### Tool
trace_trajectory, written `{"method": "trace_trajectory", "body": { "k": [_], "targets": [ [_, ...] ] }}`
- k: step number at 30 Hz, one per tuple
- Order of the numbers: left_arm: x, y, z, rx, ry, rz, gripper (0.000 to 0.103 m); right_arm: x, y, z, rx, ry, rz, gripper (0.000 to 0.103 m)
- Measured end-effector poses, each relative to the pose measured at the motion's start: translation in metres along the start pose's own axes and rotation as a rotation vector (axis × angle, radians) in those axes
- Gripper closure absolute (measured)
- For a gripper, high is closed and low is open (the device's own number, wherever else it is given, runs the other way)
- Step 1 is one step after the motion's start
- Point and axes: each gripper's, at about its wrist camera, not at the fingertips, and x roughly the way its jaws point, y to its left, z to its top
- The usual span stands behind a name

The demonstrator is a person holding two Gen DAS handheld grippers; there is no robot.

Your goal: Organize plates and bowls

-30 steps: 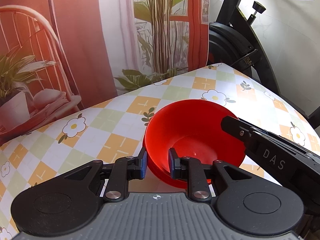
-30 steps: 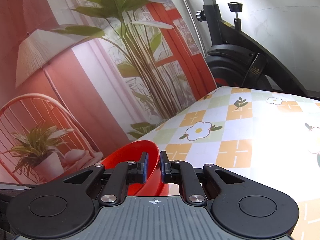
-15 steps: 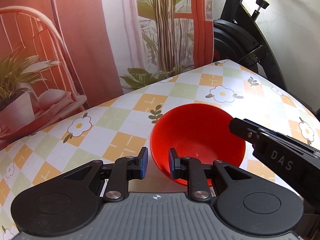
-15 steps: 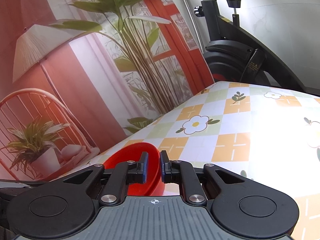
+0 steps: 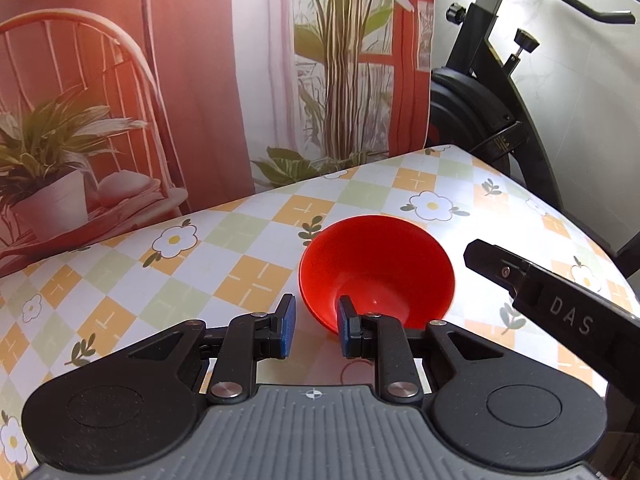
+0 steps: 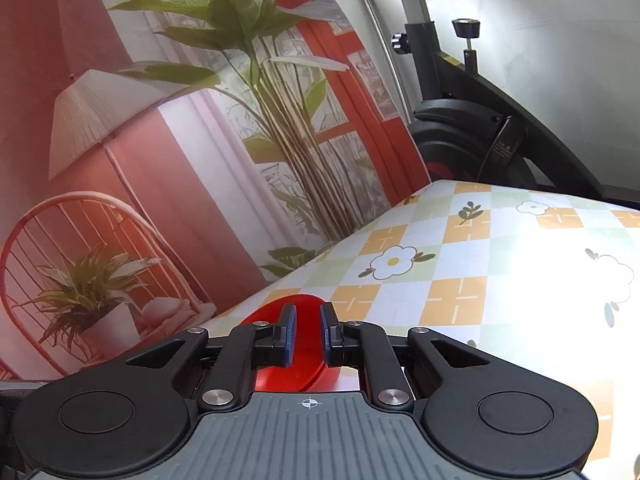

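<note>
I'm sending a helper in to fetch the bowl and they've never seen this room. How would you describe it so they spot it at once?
Go to the table with the orange, green and white checked flower-print cloth, in front of the red backdrop and beside the black exercise bike. Near its middle sits the red bowl, upright and empty. It is plain glossy red and the only dish in view.

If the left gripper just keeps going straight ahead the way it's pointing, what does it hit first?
Most likely the red bowl: the left gripper is open, with the bowl's near rim right ahead between its fingertips. How big the gap is, I can't tell.
</note>
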Motion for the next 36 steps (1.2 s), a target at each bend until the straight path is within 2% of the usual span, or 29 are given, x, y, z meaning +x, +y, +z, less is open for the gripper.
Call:
{"method": "trace_trajectory", "body": {
  "k": [7,10,12,18,26,36],
  "targets": [
    [-0.032,-0.002,-0.013,-0.066,-0.04,-0.002,0.08,-0.036,0.0,0.009,-0.06,-0.035,-0.019,0.09],
    [-0.046,-0.003,-0.02,-0.092,-0.058,-0.011,0.08,-0.053,0.0,0.009,-0.107,-0.038,-0.031,0.089],
    [-0.057,-0.006,-0.025,-0.099,-0.07,-0.014,0.08,-0.063,-0.002,0.009,-0.132,-0.038,-0.04,0.085],
    [-0.081,-0.016,-0.041,-0.117,-0.093,-0.034,0.079,-0.09,-0.008,0.009,-0.193,-0.028,-0.054,0.085],
    [-0.103,-0.023,-0.059,-0.115,-0.107,-0.054,0.079,-0.119,-0.015,0.007,-0.282,0.004,-0.043,0.085],
    [-0.105,-0.046,-0.08,-0.061,-0.066,-0.106,0.079,-0.152,-0.043,0.001,-0.346,0.05,-0.078,0.085]
  ]
}}
